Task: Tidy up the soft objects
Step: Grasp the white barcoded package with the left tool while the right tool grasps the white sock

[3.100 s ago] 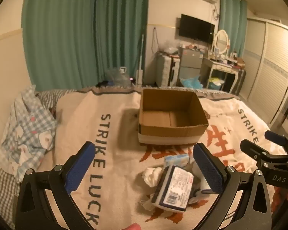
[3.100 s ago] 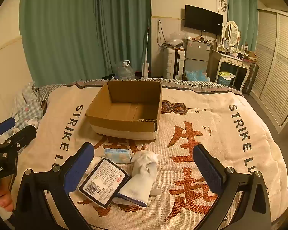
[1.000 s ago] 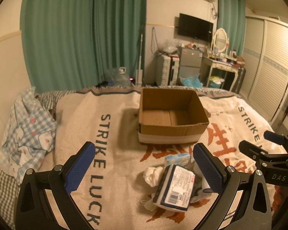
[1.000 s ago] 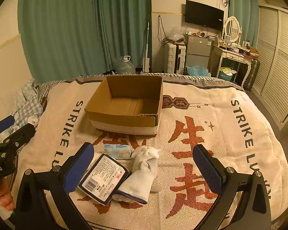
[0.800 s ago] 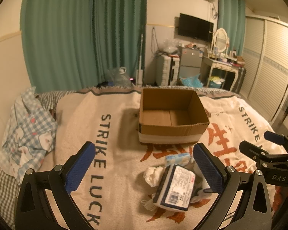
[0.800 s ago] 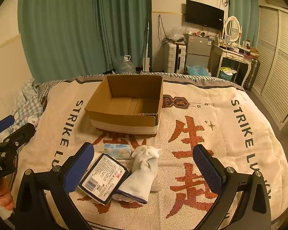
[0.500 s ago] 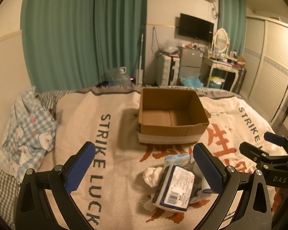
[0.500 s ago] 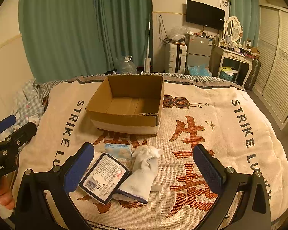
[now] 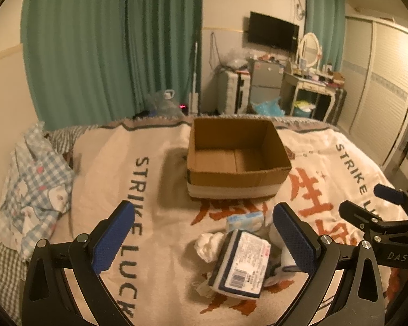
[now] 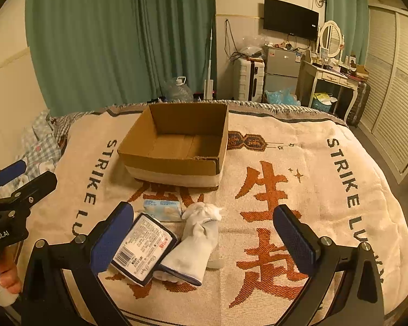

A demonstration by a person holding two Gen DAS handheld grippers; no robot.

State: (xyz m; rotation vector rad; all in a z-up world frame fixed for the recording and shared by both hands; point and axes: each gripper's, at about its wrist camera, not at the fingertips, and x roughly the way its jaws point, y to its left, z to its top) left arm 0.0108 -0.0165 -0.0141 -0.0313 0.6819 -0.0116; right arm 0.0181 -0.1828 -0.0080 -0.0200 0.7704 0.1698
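- The left gripper [image 9: 202,231] hung with its jaws spread wide and nothing between them; the right gripper [image 10: 201,232] was likewise released and bare; both hovered over the bed, apparently poised to choose.
- Beneath them lay the soft things in a loose heap: a wrapped tissue pack [image 10: 142,252] leaning on a white sock [image 10: 195,247], a small blue tissue packet [image 10: 162,207] just behind, a crumpled white cloth [image 9: 208,244] beside.
- The cardboard box [image 10: 174,146] stood open and empty beyond the heap, likely their destination; its near wall was low.
- The blanket [image 10: 299,190] lay bare to the right, leaving room.
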